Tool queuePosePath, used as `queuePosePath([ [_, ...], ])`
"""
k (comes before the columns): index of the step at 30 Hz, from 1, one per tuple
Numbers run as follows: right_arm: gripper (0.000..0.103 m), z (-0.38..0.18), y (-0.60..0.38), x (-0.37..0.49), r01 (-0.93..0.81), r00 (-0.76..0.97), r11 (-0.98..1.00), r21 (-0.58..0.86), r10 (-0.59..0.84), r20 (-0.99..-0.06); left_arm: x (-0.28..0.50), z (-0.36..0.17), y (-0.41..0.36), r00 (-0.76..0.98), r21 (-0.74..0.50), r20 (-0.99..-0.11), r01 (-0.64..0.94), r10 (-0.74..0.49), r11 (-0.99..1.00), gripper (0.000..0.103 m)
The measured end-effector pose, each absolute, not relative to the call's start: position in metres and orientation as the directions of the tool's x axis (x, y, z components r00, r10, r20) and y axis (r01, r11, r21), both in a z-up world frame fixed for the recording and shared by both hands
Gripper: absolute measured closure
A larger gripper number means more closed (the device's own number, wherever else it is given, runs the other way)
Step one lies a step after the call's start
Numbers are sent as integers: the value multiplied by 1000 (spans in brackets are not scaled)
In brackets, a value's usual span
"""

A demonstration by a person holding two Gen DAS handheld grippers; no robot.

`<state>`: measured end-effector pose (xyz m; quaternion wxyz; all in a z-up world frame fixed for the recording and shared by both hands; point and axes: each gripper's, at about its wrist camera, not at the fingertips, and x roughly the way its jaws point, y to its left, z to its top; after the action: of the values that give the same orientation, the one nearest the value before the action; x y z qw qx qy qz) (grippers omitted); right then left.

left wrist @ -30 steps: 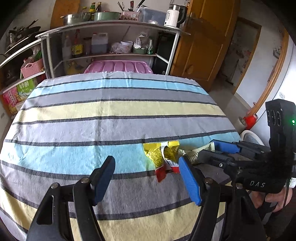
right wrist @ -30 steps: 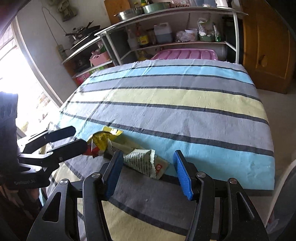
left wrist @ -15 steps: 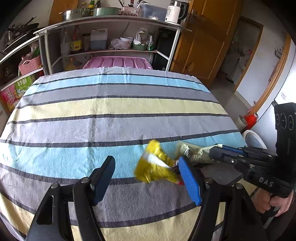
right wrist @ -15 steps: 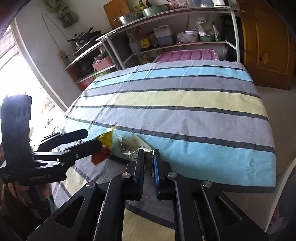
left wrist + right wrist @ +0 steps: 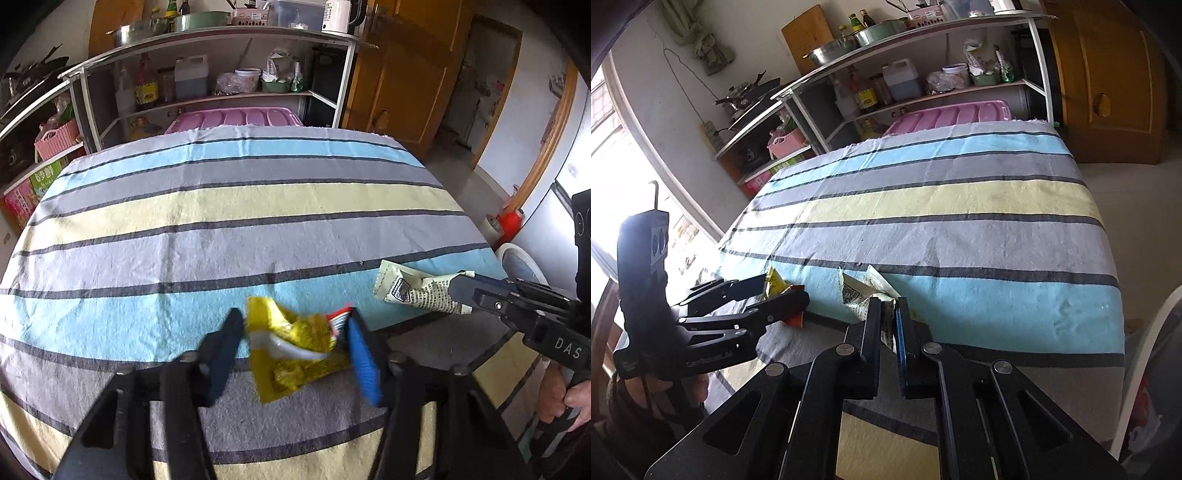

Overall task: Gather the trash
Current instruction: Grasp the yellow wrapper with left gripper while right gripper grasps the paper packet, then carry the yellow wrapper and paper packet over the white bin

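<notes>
**Both grippers on wrappers, lower part of striped cloth**

Left gripper (image 5: 295,350): the yellow wrapper (image 5: 291,350) sits between the two blue-padded fingers (image 5: 364,360), lower centre of the left wrist frame. Jaws are partly drawn in around it; the right pad touches the wrapper's red-and-white end, but whether the left pad bears on the foil cannot be told (motion blur here). Wrapper is crinkled glossy foil, yellow with a white band and a red corner, irregular and crumpled. Its long axis runs from upper left to lower right in frame, roughly across the finger gap. In the right wrist view it shows at centre left, a yellow tip sticking up between the left gripper's (image 5: 775,295) black fingers.

Right gripper (image 5: 886,325): jaws pinched nearly together on the pale printed wrapper (image 5: 864,295), bottom centre of the right wrist frame. This wrapper is thin, creased, cream-coloured with dense black print and a torn, ragged free end. In the left wrist view (image 5: 413,288) its long axis lies nearly horizontal at centre right, free end pointing left, the other end held in the right gripper (image 5: 461,291).

Both wrappers are over the light-blue band of the striped cloth (image 5: 229,236), a soft woven fabric in blue, grey and yellow bands with thin dark lines.
</notes>
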<state>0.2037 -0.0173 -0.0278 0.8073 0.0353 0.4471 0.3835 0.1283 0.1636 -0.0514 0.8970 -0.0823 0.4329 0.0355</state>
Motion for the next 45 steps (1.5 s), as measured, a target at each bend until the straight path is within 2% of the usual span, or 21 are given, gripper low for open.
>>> queuePosePath([
  [15,97,-9,-40,193,-566,370,716,410,664,-649,119,-30,144,666,-51,-746,-88,21,995,67],
  [31,98,5,-83,171,-532,432,725,438,677,-596,110,-7,111,704,-48,-710,-35,-9,998,67],
  [45,98,29,-161,154,-419,574,798,433,602,-554,118,11,35,719,-39,-684,134,-124,990,67],
])
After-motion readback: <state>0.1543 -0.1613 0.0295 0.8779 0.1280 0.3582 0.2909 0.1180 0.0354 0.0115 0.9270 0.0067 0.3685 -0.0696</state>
